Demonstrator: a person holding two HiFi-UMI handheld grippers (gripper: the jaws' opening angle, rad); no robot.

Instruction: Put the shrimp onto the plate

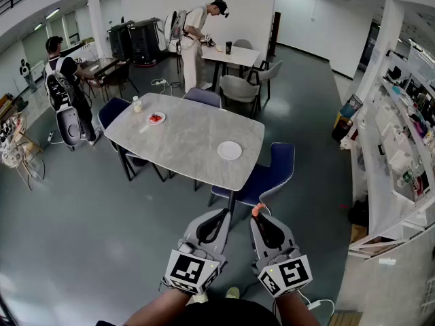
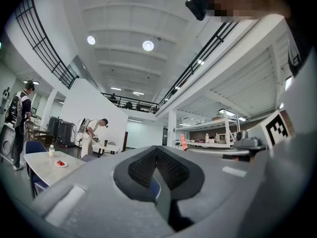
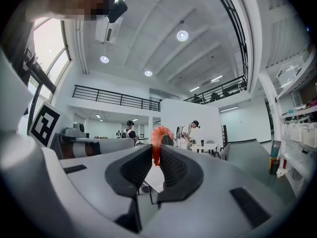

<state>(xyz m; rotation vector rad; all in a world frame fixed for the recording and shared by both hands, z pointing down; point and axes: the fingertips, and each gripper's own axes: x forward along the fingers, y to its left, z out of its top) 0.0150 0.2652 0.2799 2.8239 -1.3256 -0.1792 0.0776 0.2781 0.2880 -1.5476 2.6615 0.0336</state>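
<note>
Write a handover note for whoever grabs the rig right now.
Left gripper: jaws together, nothing in them.
Right gripper: shut on the shrimp, which sticks up from the tips.
White plate: empty, on the near right part of the table, ahead of both grippers, out of reach.
Small dish with red pieces at the far left, bottle beside it.
Done: shrimp in hand.
Left: step up to the table, set the shrimp on the white plate, release.

Grey table (image 1: 183, 138), white plate (image 1: 230, 150), red-filled dish (image 1: 156, 119), small bottle (image 1: 137, 104)
</note>
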